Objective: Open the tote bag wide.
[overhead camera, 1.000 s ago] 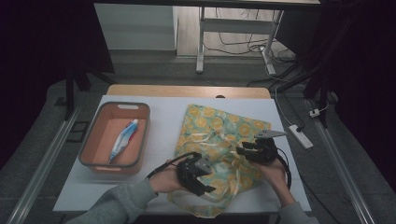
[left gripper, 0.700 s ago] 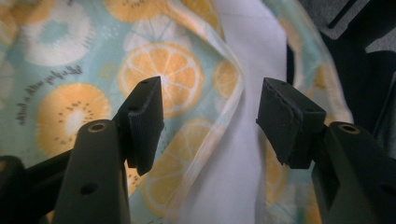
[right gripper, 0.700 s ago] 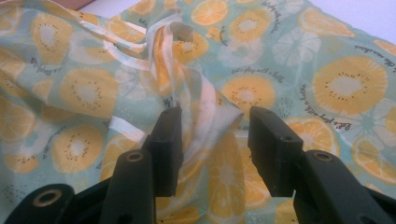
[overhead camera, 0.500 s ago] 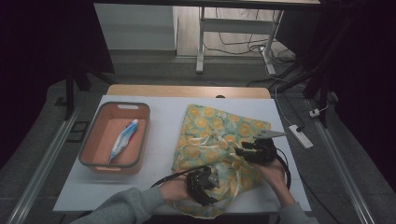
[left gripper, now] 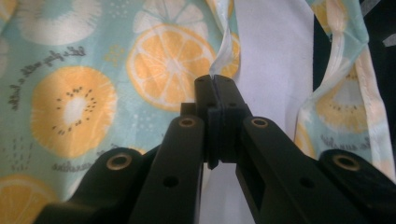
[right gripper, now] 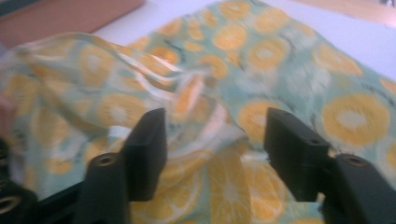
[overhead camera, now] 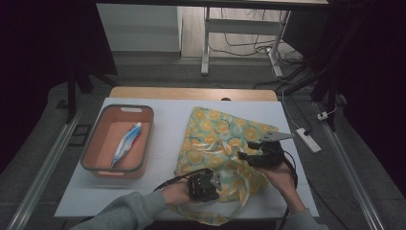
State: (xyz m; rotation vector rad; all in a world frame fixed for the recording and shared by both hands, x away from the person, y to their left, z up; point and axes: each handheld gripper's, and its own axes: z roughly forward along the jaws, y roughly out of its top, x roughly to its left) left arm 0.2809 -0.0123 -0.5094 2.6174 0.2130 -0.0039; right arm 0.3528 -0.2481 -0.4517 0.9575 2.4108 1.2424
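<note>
Fruit-print cloth bag [overhead camera: 225, 143] lay on the white surface [overhead camera: 167, 120], right of centre, its near end rumpled and a strap hanging over the near edge.

Left gripper [left gripper: 215, 84], at the bag's near-left corner: jaws were pressed together on a thin strip of the bag's pale hem or strap, caught at the very tips. In the high view the same gripper [overhead camera: 207, 184] sat close to the surface's near edge.

Right gripper [right gripper: 215, 140]: jaws stood wide apart, straddling a raised fold of the cloth, not closed on anything. In the high view it [overhead camera: 258, 153] hovered over the bag's right side.

Orange tray [overhead camera: 143, 143] sat at the left, well apart from the bag, holding a toothpaste tube [overhead camera: 125, 143].

Risks, as judged:
- The left hold was slim; a pull could slide the strip out of the tips, since so little fabric was caught.
- If the right jaws closed on the bunched fold, they might take both layers and pin the bag's mouth closed.
- The dangling strap could snag on the surface's edge or the trailing cable.
- The right gripper view was blurred, so fold depth was uncertain.
</note>
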